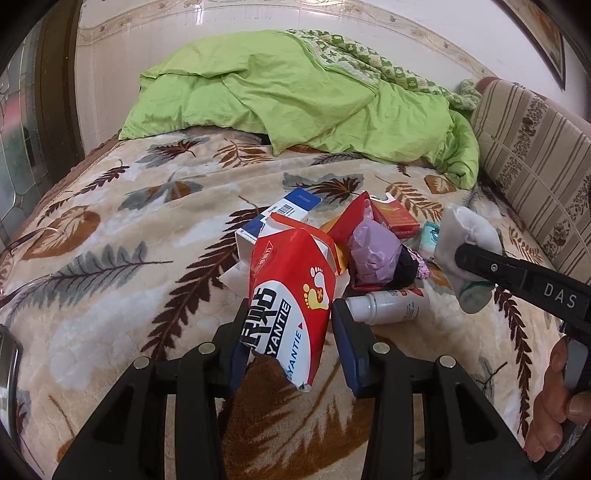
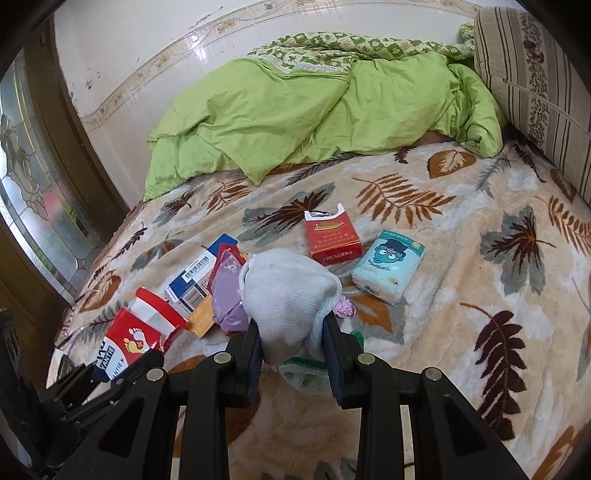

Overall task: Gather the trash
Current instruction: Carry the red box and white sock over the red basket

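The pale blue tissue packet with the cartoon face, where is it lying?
In the right wrist view the pale blue tissue packet lies on the leaf-patterned blanket, just right of the red cigarette box.

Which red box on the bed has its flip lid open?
The CHUNGHWA cigarette pack, beside the teal tissue pack; its lid stands up. The other red box is in the left gripper.

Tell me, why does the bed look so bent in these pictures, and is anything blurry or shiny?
Left wrist view: the fisheye lens bows the tiled wall and darkens the corners; the red box in the left gripper is sharp. Right wrist view: same curving; daylight glares off the wall tiles; the white sock is sharp.
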A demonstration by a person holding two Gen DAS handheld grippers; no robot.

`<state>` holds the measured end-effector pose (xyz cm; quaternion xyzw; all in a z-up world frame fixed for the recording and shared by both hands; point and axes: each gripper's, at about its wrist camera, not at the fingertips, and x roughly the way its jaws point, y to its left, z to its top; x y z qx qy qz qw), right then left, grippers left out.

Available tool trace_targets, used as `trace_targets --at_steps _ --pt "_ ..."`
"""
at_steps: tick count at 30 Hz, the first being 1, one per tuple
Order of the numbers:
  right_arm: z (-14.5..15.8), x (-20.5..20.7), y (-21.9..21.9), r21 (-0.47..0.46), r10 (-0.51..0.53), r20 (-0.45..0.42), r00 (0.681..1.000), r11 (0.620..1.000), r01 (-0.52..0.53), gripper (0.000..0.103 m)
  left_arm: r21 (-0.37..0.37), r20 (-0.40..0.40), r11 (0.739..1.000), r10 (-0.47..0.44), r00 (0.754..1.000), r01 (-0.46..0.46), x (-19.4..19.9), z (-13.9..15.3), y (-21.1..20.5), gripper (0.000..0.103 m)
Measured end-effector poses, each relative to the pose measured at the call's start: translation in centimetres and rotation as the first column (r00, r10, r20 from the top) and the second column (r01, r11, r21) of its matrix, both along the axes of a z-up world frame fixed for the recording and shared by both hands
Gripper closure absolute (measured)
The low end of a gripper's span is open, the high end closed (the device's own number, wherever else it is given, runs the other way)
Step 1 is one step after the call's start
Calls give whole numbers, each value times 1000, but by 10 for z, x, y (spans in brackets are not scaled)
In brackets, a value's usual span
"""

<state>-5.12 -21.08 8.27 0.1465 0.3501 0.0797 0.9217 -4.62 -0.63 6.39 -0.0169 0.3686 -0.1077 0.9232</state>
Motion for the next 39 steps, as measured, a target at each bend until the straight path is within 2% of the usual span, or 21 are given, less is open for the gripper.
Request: trace_targets --at_steps 10,13,26,32,39 --pt "-7 9 9 35 13 -17 1000 999 -12 72 10 4 1000 3 1000 -3 3 -2 -4 63" --pt "-7 9 9 38 12 -17 1000 999 -11 72 -11 -7 1000 4 1000 -4 6 -2 -2 63" --pt "-15 10 1 34 -61 -32 998 997 62 72 -37 -11 999 -24 1000 24 14 -2 2 63" --pt "-6 -8 -1 49 -51 -40 998 997 53 72 -41 -5 998 -48 999 48 8 0 -1 63" --pt "8 -52 -9 46 -26 -44 999 999 28 72 -31 42 990 -137 990 138 -21 11 -15 63"
